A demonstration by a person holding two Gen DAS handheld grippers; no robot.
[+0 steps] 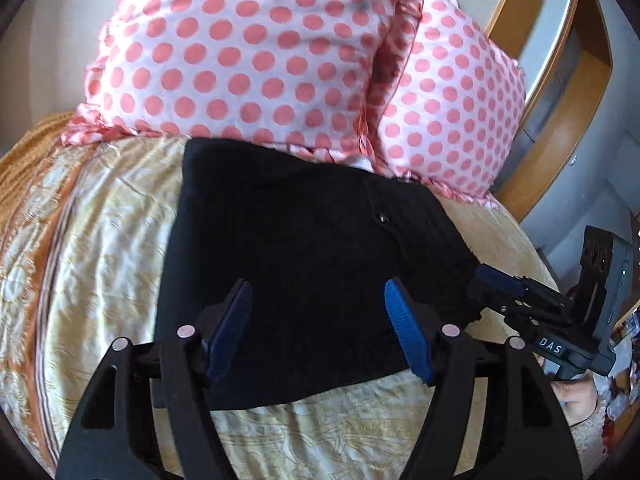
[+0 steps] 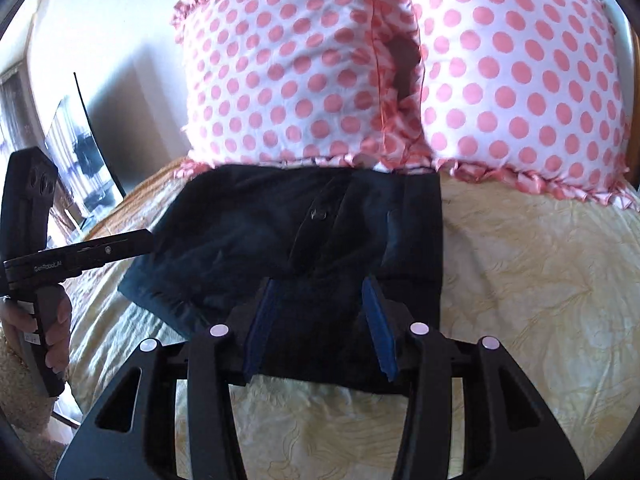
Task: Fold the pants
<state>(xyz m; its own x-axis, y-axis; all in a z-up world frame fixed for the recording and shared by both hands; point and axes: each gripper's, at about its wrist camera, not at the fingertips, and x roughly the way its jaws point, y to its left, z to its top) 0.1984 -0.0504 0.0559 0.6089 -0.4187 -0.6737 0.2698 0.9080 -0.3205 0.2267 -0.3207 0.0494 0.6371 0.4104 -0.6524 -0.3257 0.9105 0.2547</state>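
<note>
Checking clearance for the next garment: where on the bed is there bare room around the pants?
Bare quilt lies right of the pants, below the pillows; another strip lies left of them and along the near edge. The far side is crowded: the pants butt against the pillows.

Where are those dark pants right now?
In both wrist views the folded dark pants lie mid-frame on the yellow patterned bedspread, their far edge against the pink polka-dot pillows, with both open grippers just at their near edge.
</note>
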